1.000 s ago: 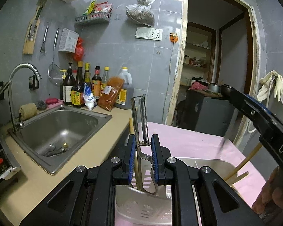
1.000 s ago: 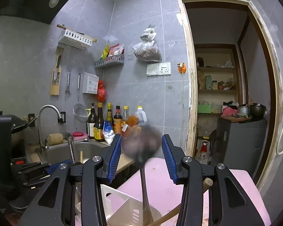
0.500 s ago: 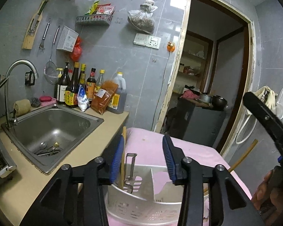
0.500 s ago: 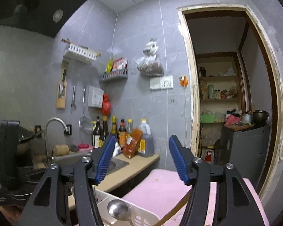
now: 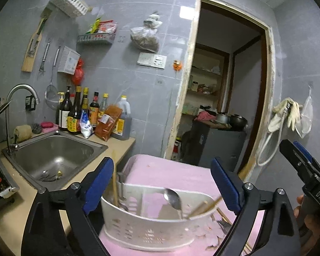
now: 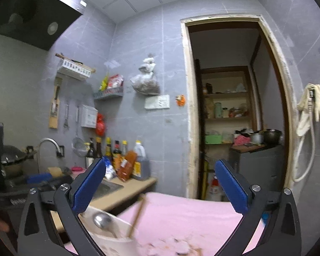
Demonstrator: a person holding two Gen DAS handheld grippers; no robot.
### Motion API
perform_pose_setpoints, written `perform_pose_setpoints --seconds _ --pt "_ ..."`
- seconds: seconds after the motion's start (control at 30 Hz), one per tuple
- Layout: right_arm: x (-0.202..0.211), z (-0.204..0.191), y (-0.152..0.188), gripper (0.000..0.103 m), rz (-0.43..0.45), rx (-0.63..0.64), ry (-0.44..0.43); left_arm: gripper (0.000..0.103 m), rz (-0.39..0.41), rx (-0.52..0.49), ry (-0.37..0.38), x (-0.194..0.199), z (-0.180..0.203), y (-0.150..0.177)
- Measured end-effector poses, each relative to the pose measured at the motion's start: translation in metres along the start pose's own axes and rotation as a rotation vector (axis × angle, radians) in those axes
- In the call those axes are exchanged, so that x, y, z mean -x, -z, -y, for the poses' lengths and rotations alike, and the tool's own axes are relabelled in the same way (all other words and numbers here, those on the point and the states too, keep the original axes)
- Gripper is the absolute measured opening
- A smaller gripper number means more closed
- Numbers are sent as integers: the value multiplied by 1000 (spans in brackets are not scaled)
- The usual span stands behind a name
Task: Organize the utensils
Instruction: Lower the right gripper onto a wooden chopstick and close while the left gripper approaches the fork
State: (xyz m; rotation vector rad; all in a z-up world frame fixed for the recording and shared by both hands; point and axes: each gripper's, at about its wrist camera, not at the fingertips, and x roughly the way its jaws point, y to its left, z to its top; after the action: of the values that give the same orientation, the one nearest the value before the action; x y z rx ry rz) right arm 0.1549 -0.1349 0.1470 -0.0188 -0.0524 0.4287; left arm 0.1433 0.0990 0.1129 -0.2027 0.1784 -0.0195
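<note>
Both claws just opened wide & empty: left claw (image 5: 162, 183) sits right over white caddy (image 5: 151, 230) w/ spoon (image 5: 173, 199) upright inside, loose utensils (image 5: 223, 224) lie nearer right claw (image 6: 160, 183).

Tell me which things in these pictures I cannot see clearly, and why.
- White caddy: left section hidden behind a left tongs finger.
- Utensils on the pink cloth, left wrist view: blurred, cut off by the right-hand finger.
- Spoon, right wrist view: motion blur; handle runs off the edge.
</note>
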Motion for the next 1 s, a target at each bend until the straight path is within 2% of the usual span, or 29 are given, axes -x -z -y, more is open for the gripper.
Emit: perform_pose_setpoints --seconds 0.2,0.33,0.5,0.6,0.63,0.7,0.77,0.9,1.0 --pt "24 37 22 103 -94 13 66 90 -62 -27 51 0 27 25" --pt "35 59 40 103 -185 28 88 90 -141 -47 92 -6 47 48" --pt "41 83 68 103 -342 38 99 90 -276 -83 145 -20 73 76" --pt "43 93 84 94 -430 32 92 90 -341 -110 169 -29 88 92" --pt "42 96 90 87 -467 25 85 90 -366 -115 177 -33 94 97" --pt "40 101 101 81 -537 6 64 90 -416 -122 194 -41 101 105" --pt "38 104 112 67 -592 -6 38 89 -461 -141 206 -49 108 112" --pt "33 101 132 54 -687 -1 -21 88 -537 -169 229 -63 117 120" --pt "26 97 143 44 -748 5 -63 77 -601 -175 257 -78 123 125"
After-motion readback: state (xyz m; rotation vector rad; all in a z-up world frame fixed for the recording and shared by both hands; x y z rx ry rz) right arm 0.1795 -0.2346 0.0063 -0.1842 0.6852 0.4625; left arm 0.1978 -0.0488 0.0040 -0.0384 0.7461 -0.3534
